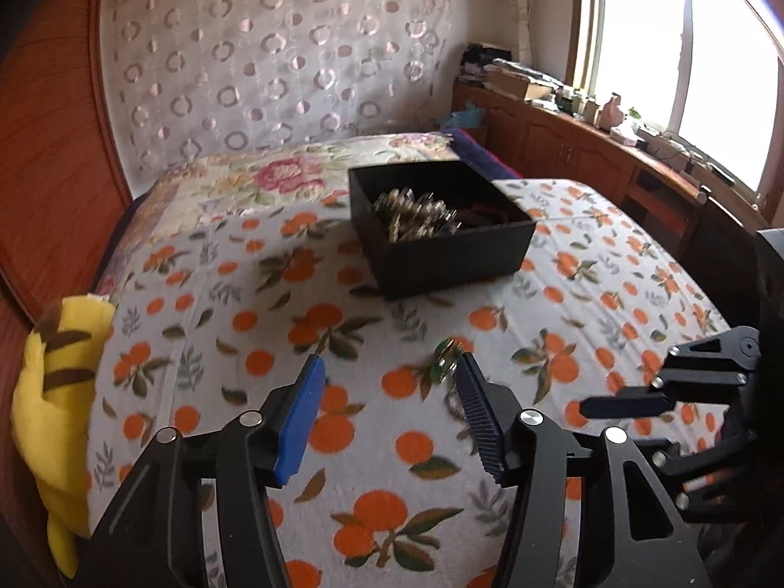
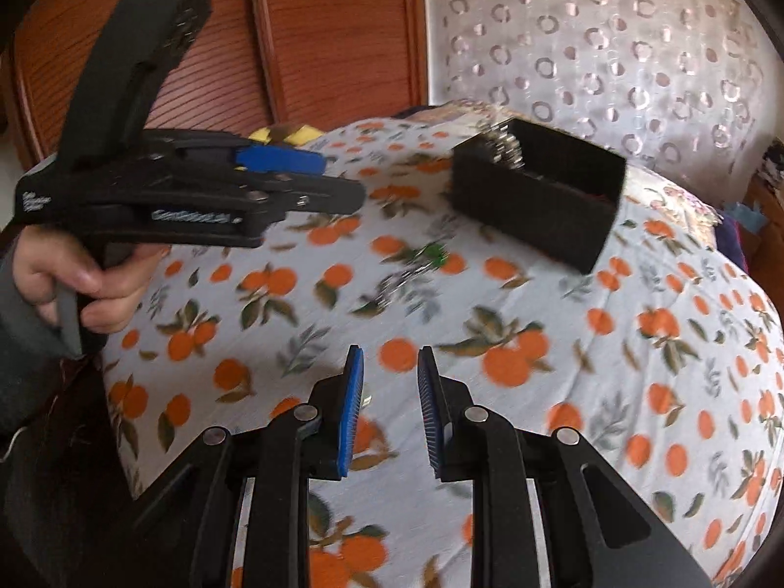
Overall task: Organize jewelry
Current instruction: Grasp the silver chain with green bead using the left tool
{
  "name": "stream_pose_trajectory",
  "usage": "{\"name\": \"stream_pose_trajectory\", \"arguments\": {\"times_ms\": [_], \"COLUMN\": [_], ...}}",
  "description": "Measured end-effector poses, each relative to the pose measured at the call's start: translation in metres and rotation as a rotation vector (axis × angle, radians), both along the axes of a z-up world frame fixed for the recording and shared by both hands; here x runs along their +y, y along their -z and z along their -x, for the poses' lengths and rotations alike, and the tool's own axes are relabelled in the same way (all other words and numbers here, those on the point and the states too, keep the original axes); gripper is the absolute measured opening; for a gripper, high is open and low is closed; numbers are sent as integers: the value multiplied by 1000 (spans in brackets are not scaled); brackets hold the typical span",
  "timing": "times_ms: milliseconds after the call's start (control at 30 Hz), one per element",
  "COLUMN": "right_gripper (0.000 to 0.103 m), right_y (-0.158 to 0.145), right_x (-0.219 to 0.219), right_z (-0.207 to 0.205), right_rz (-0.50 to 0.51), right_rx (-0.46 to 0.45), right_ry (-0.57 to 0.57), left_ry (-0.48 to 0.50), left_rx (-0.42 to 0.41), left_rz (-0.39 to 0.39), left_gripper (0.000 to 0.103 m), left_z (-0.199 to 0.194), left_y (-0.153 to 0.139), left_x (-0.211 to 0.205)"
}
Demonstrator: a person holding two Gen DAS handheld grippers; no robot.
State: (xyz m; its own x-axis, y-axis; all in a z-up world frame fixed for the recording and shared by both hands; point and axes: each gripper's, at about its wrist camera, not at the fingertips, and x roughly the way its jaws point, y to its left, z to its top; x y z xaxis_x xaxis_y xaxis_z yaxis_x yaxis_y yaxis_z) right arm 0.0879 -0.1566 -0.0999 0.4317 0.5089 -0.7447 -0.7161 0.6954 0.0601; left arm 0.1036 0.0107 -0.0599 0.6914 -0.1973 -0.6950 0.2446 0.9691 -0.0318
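A black open box [image 1: 441,225] holding silvery jewelry [image 1: 416,213] and a dark red piece sits on the orange-print bedspread; it also shows in the right wrist view [image 2: 534,196]. A small green and silver jewelry piece [image 1: 448,360] lies on the cloth just beyond my left gripper's right finger; it shows blurred in the right wrist view [image 2: 433,255]. My left gripper [image 1: 389,372] is open and empty above the cloth. My right gripper [image 2: 389,362] is open and empty, nearer the bed's front.
A yellow plush toy [image 1: 59,392] lies at the bed's left edge against a wooden wardrobe [image 1: 44,147]. A patterned curtain [image 1: 274,59] hangs behind. A cluttered wooden cabinet [image 1: 578,137] runs under the window at right.
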Motion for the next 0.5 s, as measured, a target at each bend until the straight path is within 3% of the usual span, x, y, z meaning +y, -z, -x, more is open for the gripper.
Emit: {"name": "stream_pose_trajectory", "arguments": {"times_ms": [200, 267, 500], "right_gripper": [26, 34, 34], "right_y": [8, 9, 11], "right_x": [9, 12, 22], "right_z": [10, 11, 13], "right_rz": [25, 34, 83], "right_rx": [23, 21, -3], "right_ry": [-35, -40, -57], "left_ry": [-10, -9, -2], "left_rx": [34, 44, 58], "left_rz": [-1, -3, -7], "left_gripper": [54, 54, 54], "left_z": [6, 7, 6], "left_y": [15, 18, 24], "left_x": [7, 7, 4]}}
